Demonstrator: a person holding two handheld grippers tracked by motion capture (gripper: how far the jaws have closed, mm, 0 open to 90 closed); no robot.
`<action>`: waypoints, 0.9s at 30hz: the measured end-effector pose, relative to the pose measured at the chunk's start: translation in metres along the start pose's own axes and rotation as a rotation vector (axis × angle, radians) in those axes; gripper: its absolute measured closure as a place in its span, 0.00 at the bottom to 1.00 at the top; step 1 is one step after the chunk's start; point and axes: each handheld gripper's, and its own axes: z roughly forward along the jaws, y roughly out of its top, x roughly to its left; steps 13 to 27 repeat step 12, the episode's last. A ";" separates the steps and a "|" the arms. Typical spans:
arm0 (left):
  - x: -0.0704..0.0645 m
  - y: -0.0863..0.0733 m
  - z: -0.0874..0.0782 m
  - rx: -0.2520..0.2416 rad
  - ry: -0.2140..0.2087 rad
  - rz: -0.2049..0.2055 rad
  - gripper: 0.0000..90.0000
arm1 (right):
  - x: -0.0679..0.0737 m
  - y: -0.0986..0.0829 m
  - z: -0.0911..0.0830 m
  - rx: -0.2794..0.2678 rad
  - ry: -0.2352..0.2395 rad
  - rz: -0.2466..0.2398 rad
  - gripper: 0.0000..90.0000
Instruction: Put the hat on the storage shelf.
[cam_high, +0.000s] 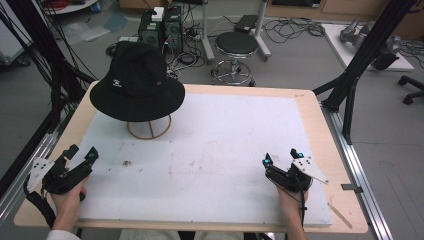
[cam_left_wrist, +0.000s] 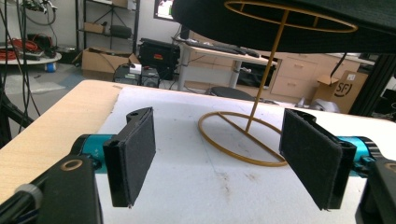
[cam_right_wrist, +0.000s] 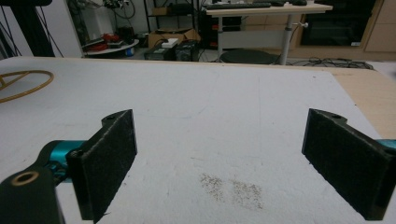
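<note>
A black bucket hat (cam_high: 137, 82) sits on a gold wire stand (cam_high: 149, 130) at upper left of the counter (cam_high: 310, 115). Left claw (cam_high: 82, 156) and right claw (cam_high: 280, 156) rest released, empty. A careless tug at the brim would likely topple the light stand.

I see a wooden table (cam_high: 325, 130) covered by a white, scuffed mat (cam_high: 225, 150). On the mat's far left stands a gold wire stand (cam_high: 149, 131) topped by a black hat (cam_high: 136, 85). Brown specks (cam_right_wrist: 231, 186) mark the mat.

a black hat (cam_high: 137, 82) sits on a gold wire stand (cam_high: 149, 131) on the white mat (cam_high: 215, 165).
</note>
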 end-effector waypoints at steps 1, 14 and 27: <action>0.000 0.000 0.000 0.000 0.001 0.001 0.30 | 0.000 0.000 0.000 0.000 0.000 0.000 0.10; 0.002 -0.001 -0.001 0.008 0.001 -0.014 0.31 | 0.000 0.000 0.001 0.007 0.006 0.012 0.10; 0.002 -0.001 -0.001 0.008 0.001 -0.014 0.31 | 0.000 0.000 0.001 0.007 0.006 0.012 0.10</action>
